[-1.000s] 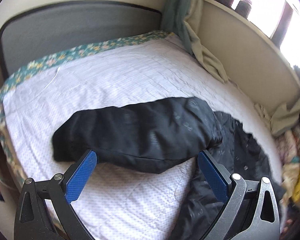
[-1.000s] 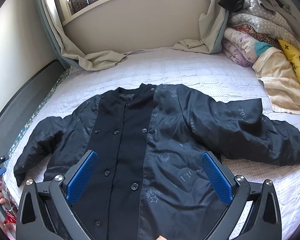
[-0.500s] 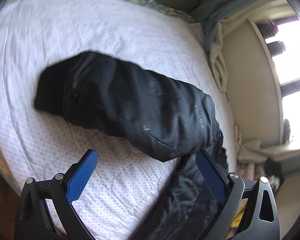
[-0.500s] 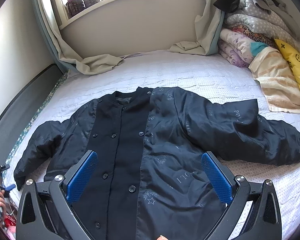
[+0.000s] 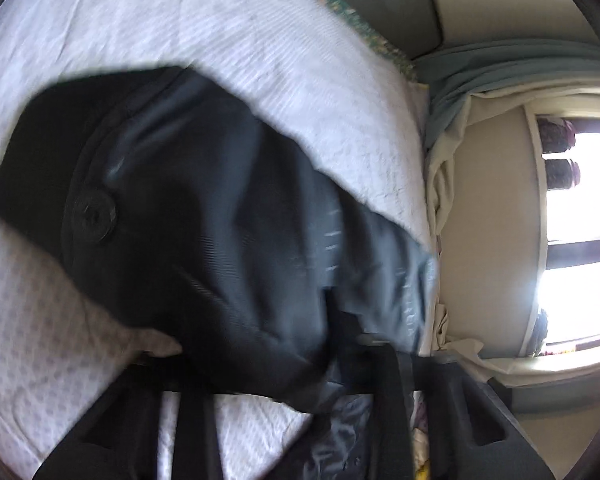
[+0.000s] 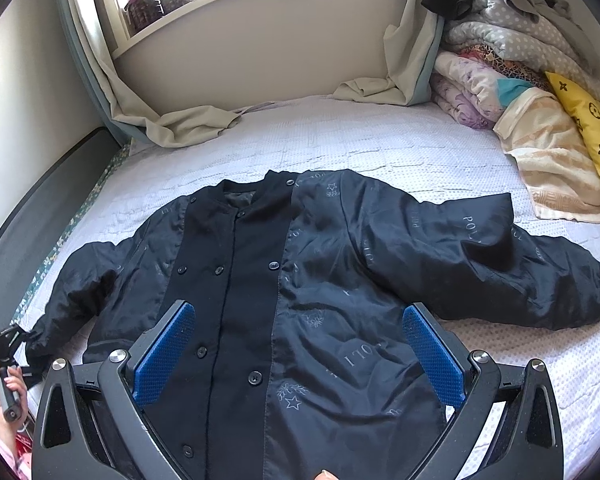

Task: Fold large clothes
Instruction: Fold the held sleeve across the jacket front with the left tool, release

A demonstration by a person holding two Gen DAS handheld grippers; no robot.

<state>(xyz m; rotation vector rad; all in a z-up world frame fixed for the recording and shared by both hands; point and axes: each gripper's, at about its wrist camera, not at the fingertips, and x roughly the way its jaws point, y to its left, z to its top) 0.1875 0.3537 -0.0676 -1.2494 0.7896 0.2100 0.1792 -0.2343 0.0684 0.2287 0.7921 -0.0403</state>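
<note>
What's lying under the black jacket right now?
The black jacket lies flat, front up, directly on the white quilted bedspread. Nothing else shows around its edges; whatever lies beneath its body and sleeves is covered.

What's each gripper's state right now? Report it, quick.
Left gripper: jaws closing, jacket sleeve bunched between them.
Right gripper: open, empty, above the jacket front.
</note>
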